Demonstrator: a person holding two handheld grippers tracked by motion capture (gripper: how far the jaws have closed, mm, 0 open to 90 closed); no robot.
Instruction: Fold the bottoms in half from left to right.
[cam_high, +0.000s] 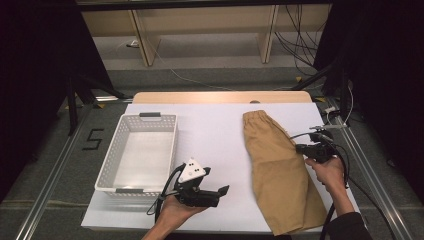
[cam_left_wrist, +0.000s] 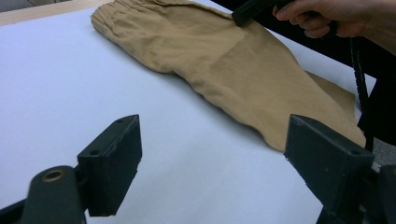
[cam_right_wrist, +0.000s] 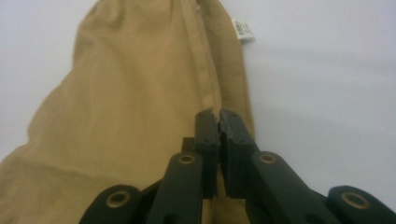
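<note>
A tan garment (cam_high: 280, 170) with an elastic waistband lies folded lengthwise on the right half of the white table top (cam_high: 215, 135), waistband at the far end. My right gripper (cam_high: 300, 148) hovers at the garment's right edge with its jaws shut. In the right gripper view its tips (cam_right_wrist: 219, 116) meet just above a seam of the cloth (cam_right_wrist: 130, 102), and I see no fabric pinched between them. My left gripper (cam_high: 222, 192) is held near the table's front, left of the garment, pointing towards it. Its jaws (cam_left_wrist: 215, 154) stand wide open with bare table between them and the cloth (cam_left_wrist: 224, 60) beyond.
A white perforated basket (cam_high: 107, 170) stands on the left half of the table, with nothing in it. A small white label (cam_right_wrist: 243, 29) sticks out from the garment's edge. The right hand and its gripper (cam_left_wrist: 243, 16) show at the far side of the cloth in the left gripper view.
</note>
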